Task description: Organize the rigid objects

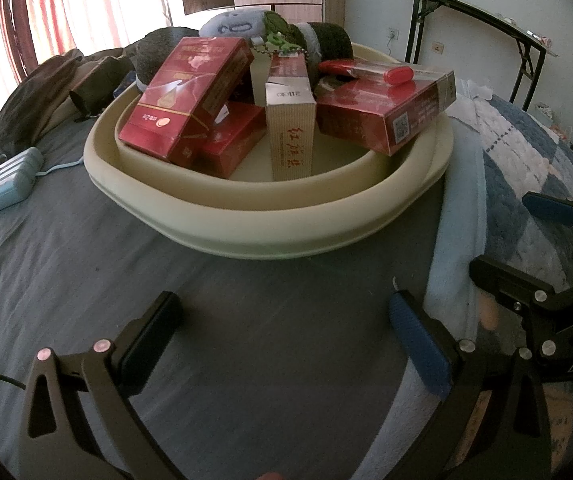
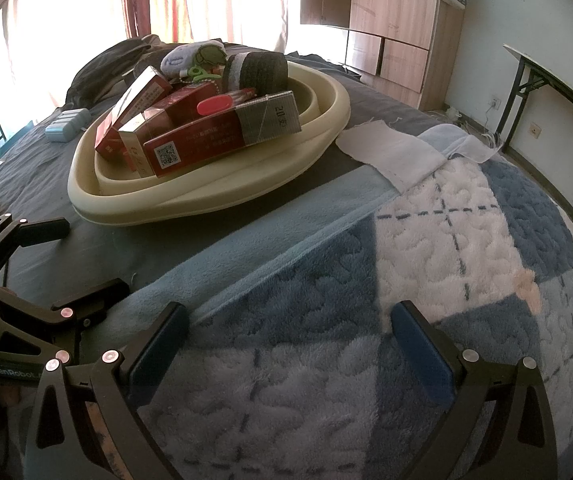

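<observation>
A cream basin [image 1: 270,216] [image 2: 206,196] sits on the bed and holds several red cigarette packs [image 1: 182,96] [image 2: 202,140], an upright beige pack [image 1: 290,132], a red lighter [image 1: 398,75] [image 2: 216,106], a plush keychain [image 1: 234,20] [image 2: 190,56] and a dark rolled cloth [image 1: 330,38] [image 2: 258,68]. My left gripper [image 1: 282,332] hovers open over the grey sheet just in front of the basin, nothing between its fingers. My right gripper [image 2: 290,340] is open above the blue-and-white blanket, to the right of the left one.
A light blue case [image 1: 14,180] [image 2: 66,124] with a cord lies left of the basin. Dark clothing [image 1: 46,100] is heaped at the back left. A blue checked blanket [image 2: 426,280] covers the right side of the bed. A folding table [image 1: 486,20] stands by the wall.
</observation>
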